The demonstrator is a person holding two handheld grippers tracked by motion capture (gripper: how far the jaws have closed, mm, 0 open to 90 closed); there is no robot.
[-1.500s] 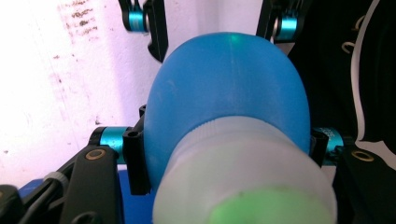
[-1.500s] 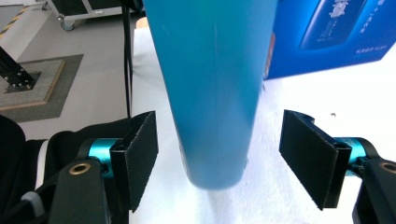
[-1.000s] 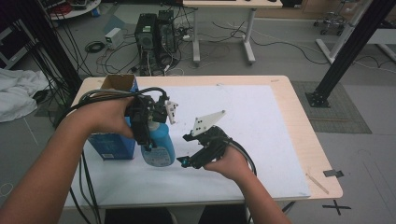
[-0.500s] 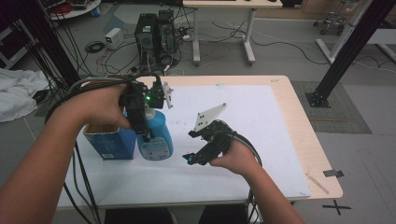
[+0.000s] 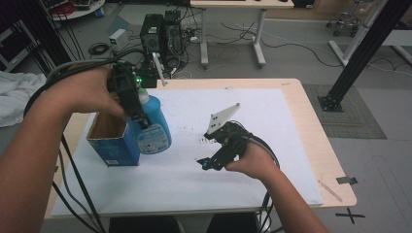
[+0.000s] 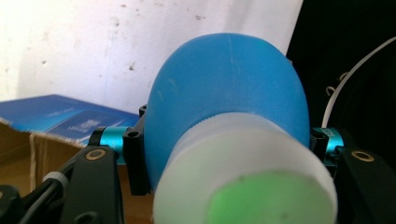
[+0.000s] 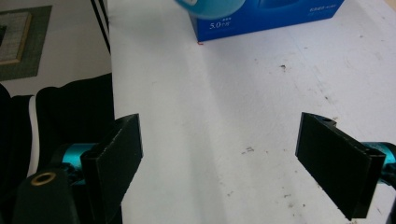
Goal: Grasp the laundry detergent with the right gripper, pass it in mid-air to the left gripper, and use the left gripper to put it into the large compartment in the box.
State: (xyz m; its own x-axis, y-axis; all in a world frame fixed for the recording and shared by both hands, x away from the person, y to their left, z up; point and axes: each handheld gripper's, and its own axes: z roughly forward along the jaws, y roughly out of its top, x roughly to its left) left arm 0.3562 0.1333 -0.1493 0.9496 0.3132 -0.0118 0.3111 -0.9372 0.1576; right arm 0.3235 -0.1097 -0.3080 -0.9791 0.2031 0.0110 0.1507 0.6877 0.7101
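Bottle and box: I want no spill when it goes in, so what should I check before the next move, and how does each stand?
1. Left gripper shut on the bottle: ok.
2. Bottle lifted off the table: ok.
3. Box top open: ok.
4. Right gripper open, nothing between its jaws, which have just been opening: ok.
5. Bottle over the box opening: not ok, it hangs beside the box.
6. Cap tight: cannot tell.

Blue bottle [image 5: 151, 127], white cap, white round label, left-centre of the high view: upright, lifted, touching the open blue carton [image 5: 112, 141] on its left.
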